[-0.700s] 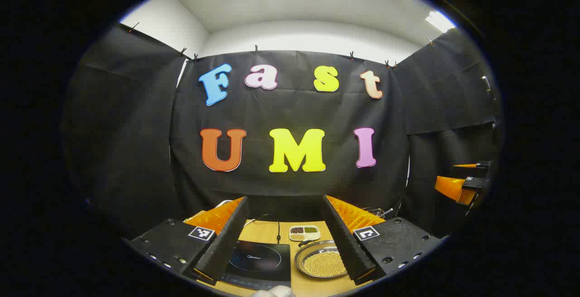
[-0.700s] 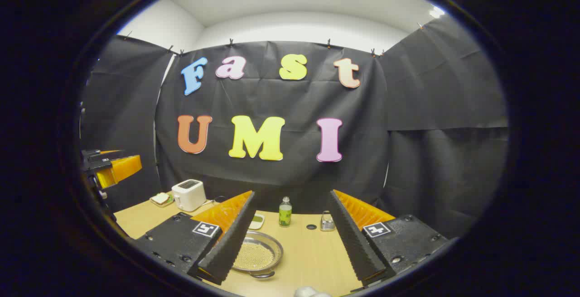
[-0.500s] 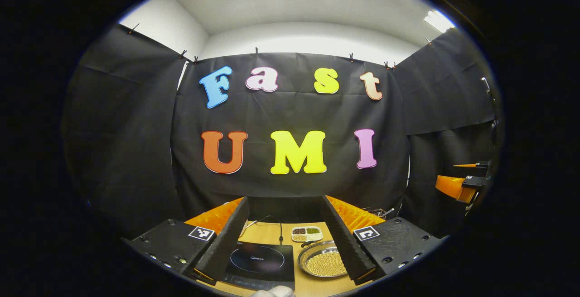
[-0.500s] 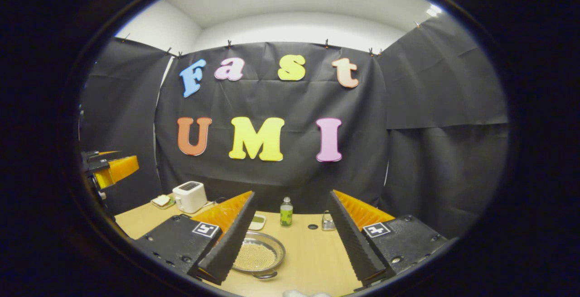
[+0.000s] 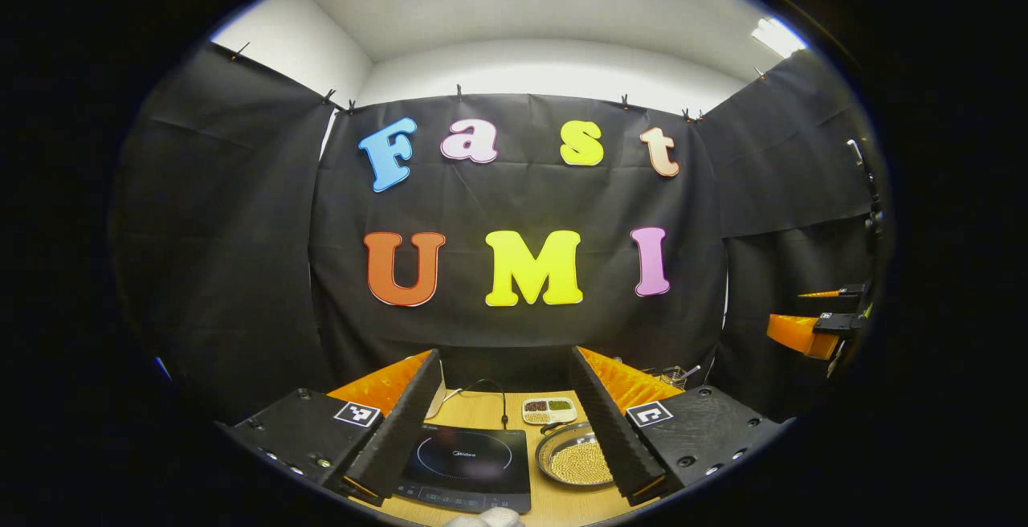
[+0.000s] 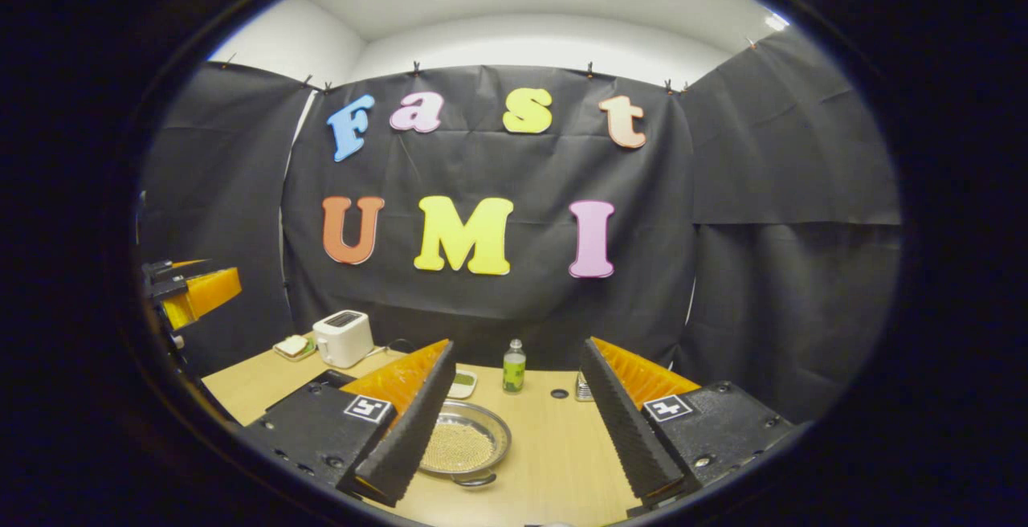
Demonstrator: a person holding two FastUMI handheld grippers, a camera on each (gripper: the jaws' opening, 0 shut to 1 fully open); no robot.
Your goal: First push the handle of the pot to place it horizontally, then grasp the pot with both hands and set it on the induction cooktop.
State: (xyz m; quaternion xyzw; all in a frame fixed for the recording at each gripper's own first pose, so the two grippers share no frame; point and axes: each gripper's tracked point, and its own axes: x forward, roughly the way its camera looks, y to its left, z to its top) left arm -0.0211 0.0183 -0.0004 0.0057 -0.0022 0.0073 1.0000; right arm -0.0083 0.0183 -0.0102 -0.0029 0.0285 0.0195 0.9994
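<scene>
Left gripper view shows that my left tool, fingers wide and empty like my right tool, has drifted slightly, the pot still right of the cooktop on the table, untouched.

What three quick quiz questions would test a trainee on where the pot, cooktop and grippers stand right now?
1. True or false: the pot already sits on the induction cooktop.
2. In the right gripper view, what stands upright behind the pot? A) a green-labelled bottle B) a kettle C) a mug
3. Fill in: the left gripper and right gripper both have their jaws ____.

Key
1. False: the pot rests on the table, beside the cooktop.
2. A, the bottle.
3. Open, with nothing between them.
</scene>
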